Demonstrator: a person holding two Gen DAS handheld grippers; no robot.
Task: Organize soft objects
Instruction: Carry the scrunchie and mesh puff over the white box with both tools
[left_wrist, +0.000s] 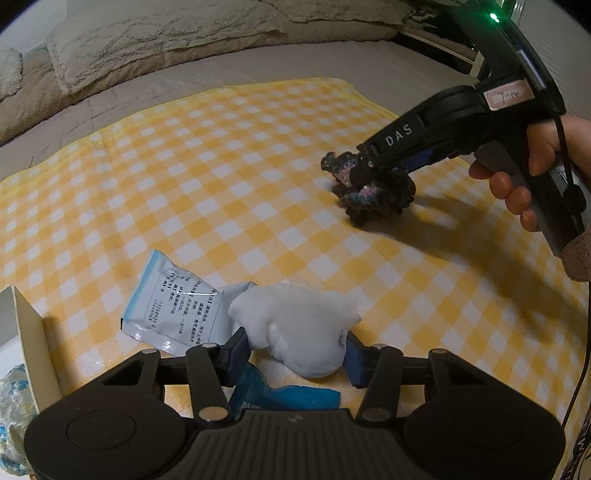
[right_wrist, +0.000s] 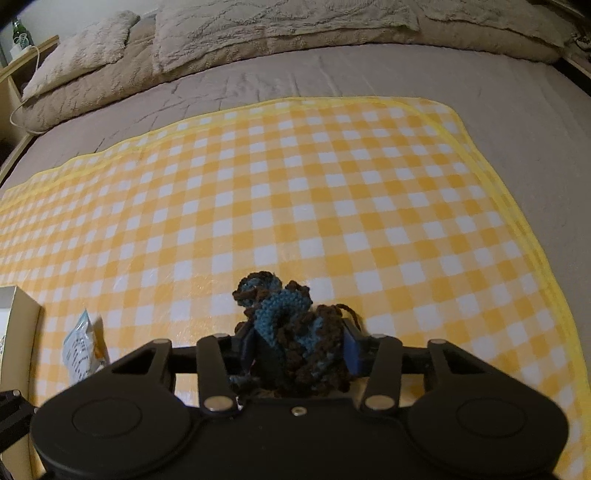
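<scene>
A white soft wad is clamped by the left gripper; a crocheted, seemingly scrunchie-like piece is gripped by the right gripper above the bed.

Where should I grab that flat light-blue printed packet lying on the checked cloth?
Take the printed packet by its far upper-left sealed edge, coming in low from the left. It lies flat, and its right side sits close behind the white wad held in the left gripper.
</scene>
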